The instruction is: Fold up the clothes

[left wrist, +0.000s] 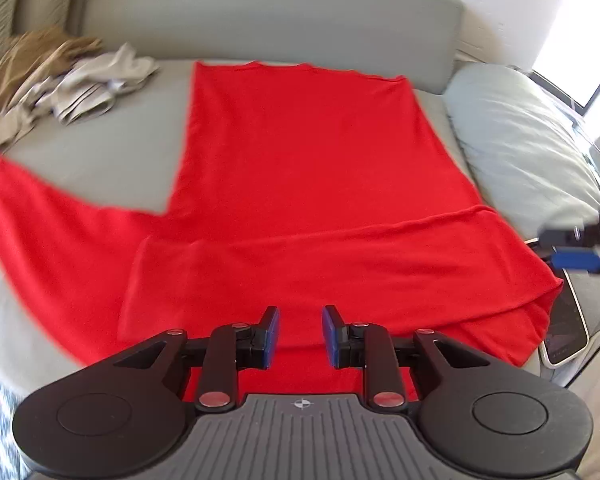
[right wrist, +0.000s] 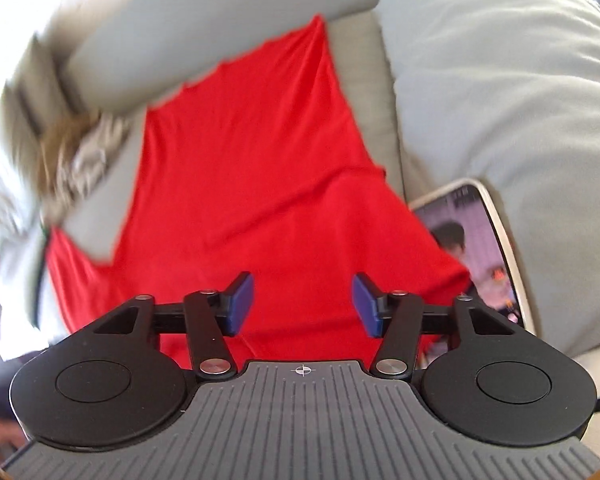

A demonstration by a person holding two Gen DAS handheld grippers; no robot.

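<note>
Grey sofa (left wrist: 100, 160) with a red shirt (left wrist: 300, 180) spread flat on the seat; beyond the shirt's left sleeve a heap of beige clothes (left wrist: 80, 80), at its right edge a pillow (left wrist: 520, 140) and a lit phone (right wrist: 480, 248). Left gripper (left wrist: 300, 334) poised above the shirt's near hem, jaws parted, grasping nothing. Right gripper (right wrist: 303, 304) likewise released, angled over the shirt's right side beside the phone.
</note>
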